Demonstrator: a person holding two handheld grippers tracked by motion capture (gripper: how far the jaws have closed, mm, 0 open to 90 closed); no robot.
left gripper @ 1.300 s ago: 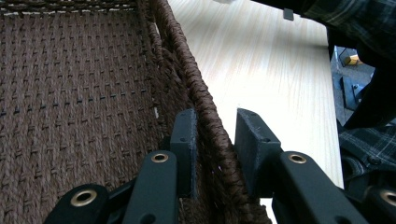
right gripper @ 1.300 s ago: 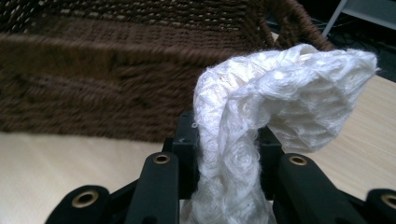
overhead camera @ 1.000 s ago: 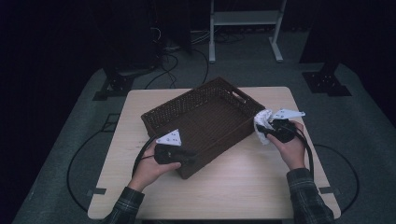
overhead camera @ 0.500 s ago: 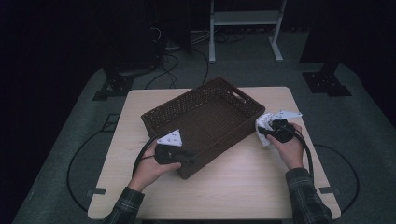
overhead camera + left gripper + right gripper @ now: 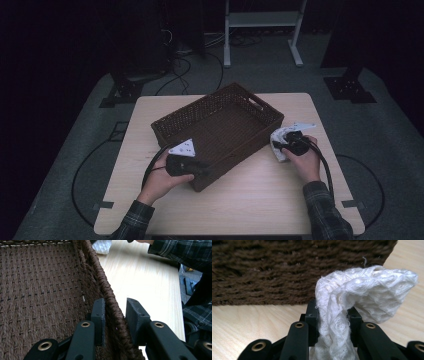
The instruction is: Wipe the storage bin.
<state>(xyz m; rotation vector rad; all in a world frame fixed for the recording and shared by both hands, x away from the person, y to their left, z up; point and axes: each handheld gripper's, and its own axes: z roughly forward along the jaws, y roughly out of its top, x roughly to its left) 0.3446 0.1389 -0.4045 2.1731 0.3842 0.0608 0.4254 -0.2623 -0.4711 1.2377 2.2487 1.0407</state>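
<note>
The left hand-held gripper (image 5: 113,315) pinches the basket's (image 5: 215,125) near rim, steadying it. The right hand-held gripper (image 5: 333,315) clamps the white cloth (image 5: 362,292) just outside the basket's right wall, near the desk's (image 5: 260,200) right edge. Cloth not in yet. The basket's long axis runs diagonally, near-left to far-right.

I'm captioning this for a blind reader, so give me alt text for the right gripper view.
The right gripper is shut on a white knitted cloth that flops over to one side above its black jaws. Behind it stands the dark brown woven wall of a basket on a pale wooden table.
</note>
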